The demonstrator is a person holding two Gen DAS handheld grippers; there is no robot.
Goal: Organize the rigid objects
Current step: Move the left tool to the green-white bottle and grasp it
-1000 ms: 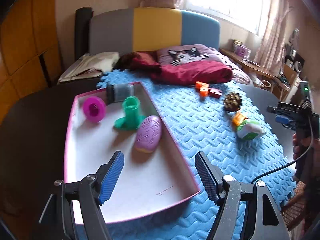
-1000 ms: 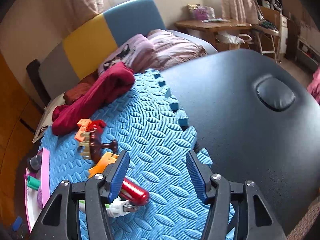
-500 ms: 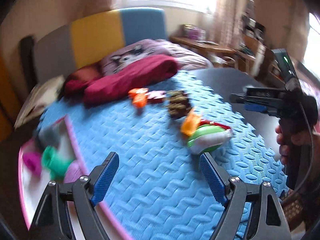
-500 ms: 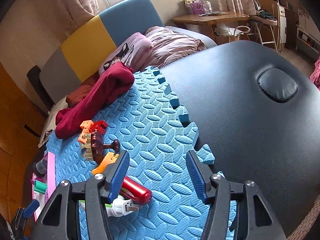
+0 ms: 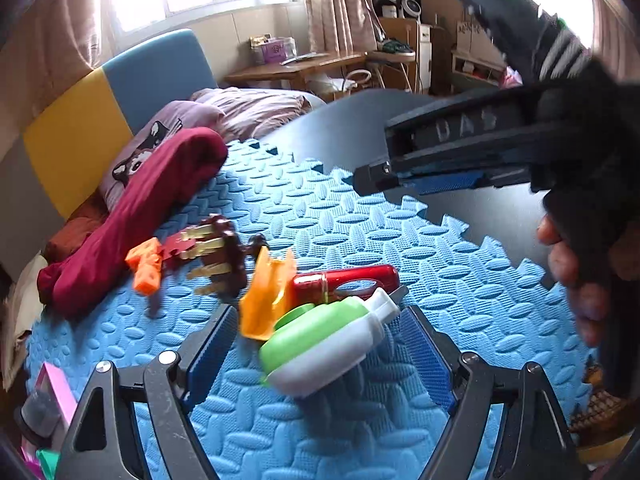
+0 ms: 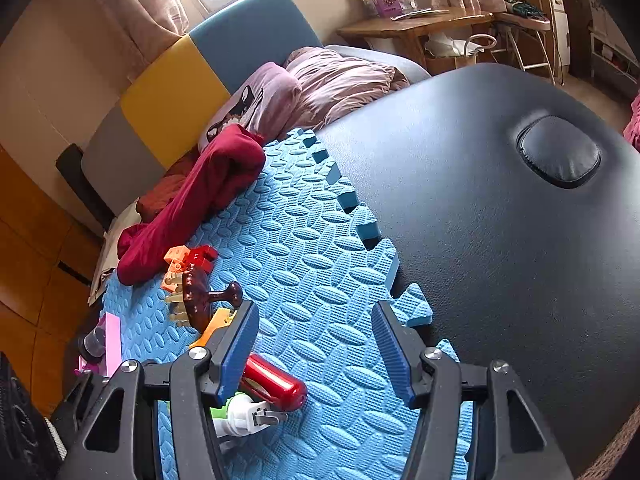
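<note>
Left gripper (image 5: pixel 316 350), angled down, jaws just narrowing but clear, straddles the green-white bottle (image 5: pixel 326 340).

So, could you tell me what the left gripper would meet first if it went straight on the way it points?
Most likely the green and white bottle: it lies on the blue foam mat between the open fingers of the left gripper, untouched so far.

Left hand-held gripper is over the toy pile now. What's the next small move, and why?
Probably ease the left hand-held gripper down and close on the green and white bottle. The bottle already lies between its open jaws, which have just been closing, though the pads do not press on it yet. The orange piece and the red canister crowd its far side, so keep it short.
</note>
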